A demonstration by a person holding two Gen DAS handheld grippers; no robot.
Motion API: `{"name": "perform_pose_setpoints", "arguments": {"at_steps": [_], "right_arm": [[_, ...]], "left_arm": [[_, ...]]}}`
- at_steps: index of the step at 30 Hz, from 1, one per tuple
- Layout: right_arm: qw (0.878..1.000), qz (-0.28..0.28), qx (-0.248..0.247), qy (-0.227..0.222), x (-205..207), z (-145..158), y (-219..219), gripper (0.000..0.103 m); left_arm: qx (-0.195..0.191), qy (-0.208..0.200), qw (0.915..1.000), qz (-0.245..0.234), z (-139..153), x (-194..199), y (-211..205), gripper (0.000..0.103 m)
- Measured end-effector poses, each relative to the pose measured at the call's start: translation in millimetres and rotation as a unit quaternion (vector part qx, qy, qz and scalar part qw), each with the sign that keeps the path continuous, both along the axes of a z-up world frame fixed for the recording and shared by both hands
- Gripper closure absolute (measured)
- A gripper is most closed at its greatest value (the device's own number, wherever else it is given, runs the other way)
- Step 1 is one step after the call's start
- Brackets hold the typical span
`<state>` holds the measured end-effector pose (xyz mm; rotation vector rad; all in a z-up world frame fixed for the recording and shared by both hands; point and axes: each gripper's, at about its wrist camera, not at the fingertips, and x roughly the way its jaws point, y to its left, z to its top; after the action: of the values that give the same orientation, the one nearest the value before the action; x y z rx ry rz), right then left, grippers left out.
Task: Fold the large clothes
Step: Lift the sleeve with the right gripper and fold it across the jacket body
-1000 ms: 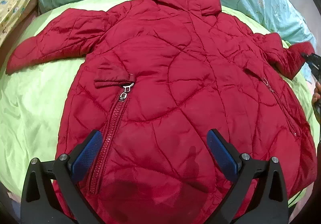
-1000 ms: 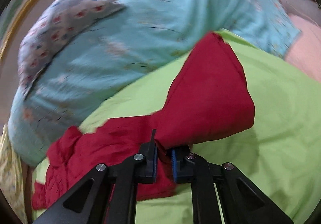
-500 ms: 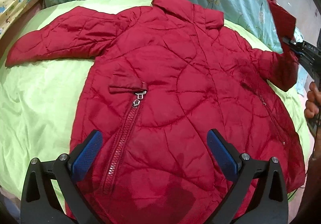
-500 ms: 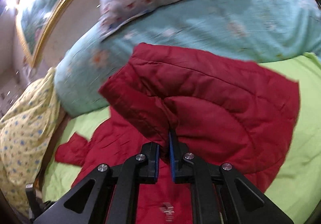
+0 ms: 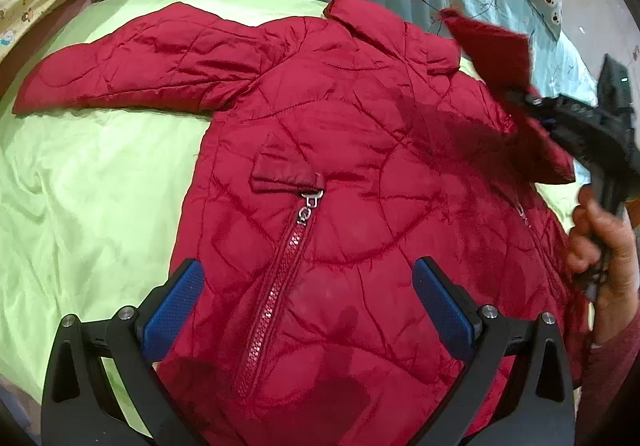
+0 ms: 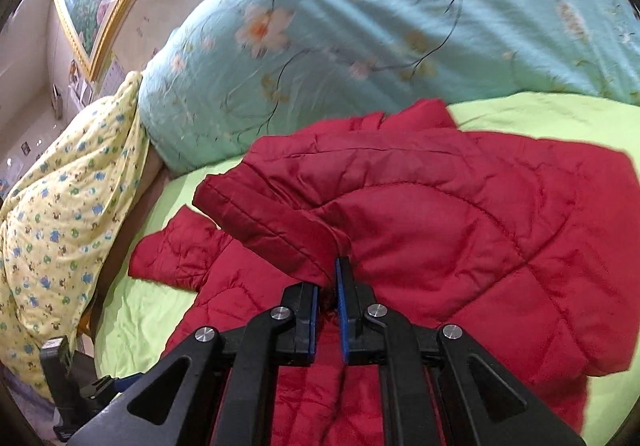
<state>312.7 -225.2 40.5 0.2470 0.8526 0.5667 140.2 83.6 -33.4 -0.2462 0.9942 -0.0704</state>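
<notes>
Right gripper point(image 6: 329, 298) pinches the red jacket's point(image 5: 340, 174) sleeve point(image 6: 440, 214), holding it lifted above the jacket body on the green sheet point(image 5: 80, 186). Left gripper point(image 5: 308, 302) hovers over the hem with its jaws spread wide.

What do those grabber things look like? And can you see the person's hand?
Each grabber is black plastic with triangle-shaped holes, shiny silver screws, and two fingers lined with bumpy blue pads. See the left gripper and the right gripper. The person's bare right hand shows too, with a dark pinkish-red sleeve at the wrist. No cables are clearly visible.
</notes>
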Motion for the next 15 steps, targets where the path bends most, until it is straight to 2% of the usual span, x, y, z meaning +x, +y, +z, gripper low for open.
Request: {"name": "perform_pose_setpoints", "arguments": {"at_steps": [8, 15], "right_arm": [[0.999, 0.040, 0.016, 0.030, 4.1, -35.2, 41.4, 0.095], [0.996, 0.081, 0.026, 0.041, -1.6, -50.0, 69.3, 0.095]], "left_arm": [[-0.026, -0.006, 0.9996, 0.001, 2.8, 15.2, 13.6, 0.000], [-0.075, -0.012, 0.9971, 0.001, 9.1, 37.0, 30.8, 0.000]]}}
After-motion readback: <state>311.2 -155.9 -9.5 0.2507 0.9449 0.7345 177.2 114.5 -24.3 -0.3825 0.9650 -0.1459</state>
